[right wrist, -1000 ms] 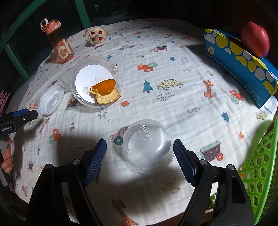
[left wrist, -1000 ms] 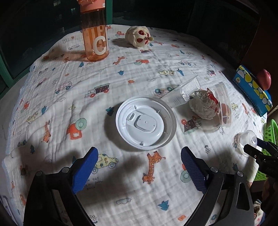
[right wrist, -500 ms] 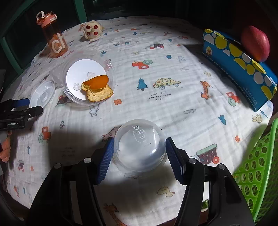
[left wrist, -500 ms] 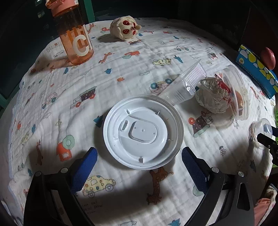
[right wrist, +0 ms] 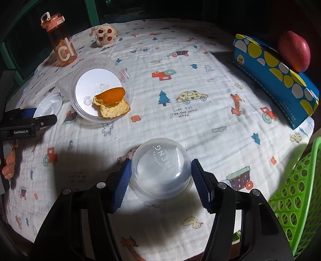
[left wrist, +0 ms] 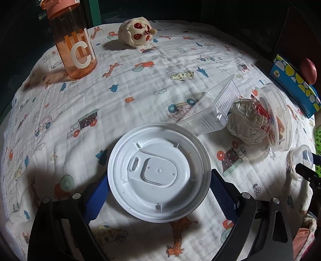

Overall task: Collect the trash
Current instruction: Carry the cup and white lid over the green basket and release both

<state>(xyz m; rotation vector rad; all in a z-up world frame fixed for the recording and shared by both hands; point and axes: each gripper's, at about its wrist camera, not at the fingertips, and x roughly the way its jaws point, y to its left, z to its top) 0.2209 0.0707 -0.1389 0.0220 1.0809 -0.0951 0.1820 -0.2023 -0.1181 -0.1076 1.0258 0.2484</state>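
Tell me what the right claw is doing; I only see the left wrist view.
Observer: The right claw has just been closing; its pads press both sides of a clear domed cup resting on the cloth.
Operator: Read me any marking on it.
Observer: White letters "MENG" run across its top.
Operator: Describe what's inside the round clear container.
Observer: In the round clear container, an orange peel lies on a pale crusty scrap.

Round table under cartoon-print cloth; dark window, green frame behind.
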